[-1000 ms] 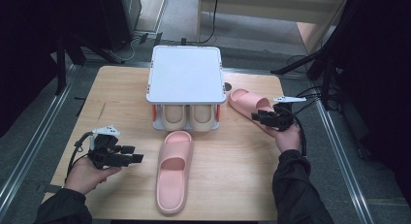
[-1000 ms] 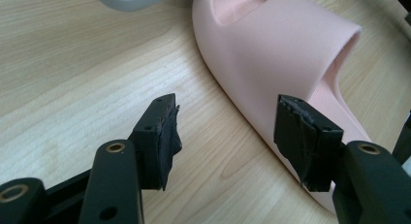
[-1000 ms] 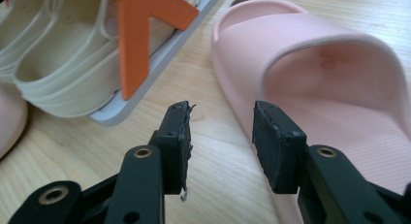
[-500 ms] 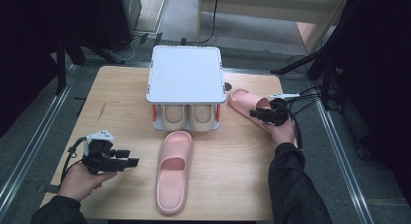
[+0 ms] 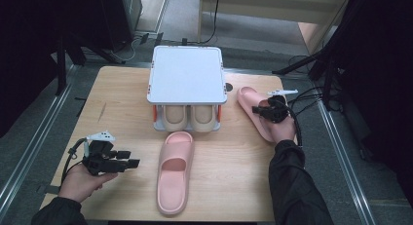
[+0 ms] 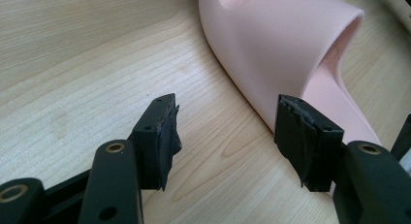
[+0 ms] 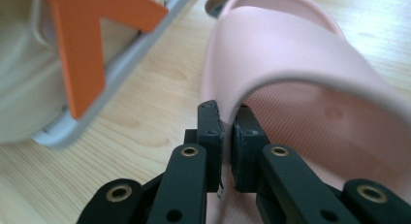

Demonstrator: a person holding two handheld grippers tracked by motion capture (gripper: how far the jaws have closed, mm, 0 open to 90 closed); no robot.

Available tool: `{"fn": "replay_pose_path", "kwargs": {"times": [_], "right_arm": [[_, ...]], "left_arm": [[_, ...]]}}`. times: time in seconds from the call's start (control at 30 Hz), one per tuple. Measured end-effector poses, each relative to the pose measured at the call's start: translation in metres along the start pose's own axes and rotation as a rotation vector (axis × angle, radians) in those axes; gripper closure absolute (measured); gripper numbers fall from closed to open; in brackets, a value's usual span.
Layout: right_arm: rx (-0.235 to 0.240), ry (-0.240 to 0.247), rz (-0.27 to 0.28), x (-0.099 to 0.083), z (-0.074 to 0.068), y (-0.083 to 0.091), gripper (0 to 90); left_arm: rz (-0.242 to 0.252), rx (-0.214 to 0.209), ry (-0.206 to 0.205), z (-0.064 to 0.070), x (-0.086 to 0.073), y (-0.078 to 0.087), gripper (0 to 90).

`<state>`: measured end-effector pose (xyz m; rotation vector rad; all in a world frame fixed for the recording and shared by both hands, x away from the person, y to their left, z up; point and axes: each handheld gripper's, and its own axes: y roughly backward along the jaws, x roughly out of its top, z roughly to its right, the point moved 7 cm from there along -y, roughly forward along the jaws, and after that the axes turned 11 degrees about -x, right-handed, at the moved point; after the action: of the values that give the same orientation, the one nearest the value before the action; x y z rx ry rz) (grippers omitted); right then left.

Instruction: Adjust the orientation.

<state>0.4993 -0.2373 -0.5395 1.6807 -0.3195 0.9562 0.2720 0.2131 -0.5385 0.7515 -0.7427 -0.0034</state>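
The right hand-held gripper (image 5: 260,110) is clamping the side edge of a pink slipper (image 5: 251,105) lying on the surface (image 5: 122,113) just right of the rack (image 5: 187,76). The left hand-held gripper (image 5: 127,163) is hanging released beside the other slipper (image 5: 174,174).

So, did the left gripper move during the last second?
Yes. The left gripper has moved toward the person's edge of the table, farther from the white shoe rack, which stayed put.
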Motion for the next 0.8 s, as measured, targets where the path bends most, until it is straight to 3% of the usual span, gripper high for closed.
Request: {"fn": "replay_pose_path", "kwargs": {"times": [0.07,0.13,0.4,0.8], "right_arm": [[0.021,-0.046,-0.001,0.003,0.000,0.004,85.3],[0.024,-0.060,-0.003,0.005,0.000,0.007,85.3],[0.035,-0.069,0.023,0.010,-0.012,0.030,85.3],[0.054,-0.060,0.028,-0.003,-0.037,0.068,85.3]], "left_arm": [[0.002,0.000,0.000,0.000,0.001,0.000,41.5],[0.003,-0.005,0.001,0.000,0.002,-0.001,41.7],[-0.002,-0.019,-0.015,0.001,0.009,-0.006,41.6],[-0.022,-0.051,-0.050,0.004,0.024,-0.019,41.6]]}}
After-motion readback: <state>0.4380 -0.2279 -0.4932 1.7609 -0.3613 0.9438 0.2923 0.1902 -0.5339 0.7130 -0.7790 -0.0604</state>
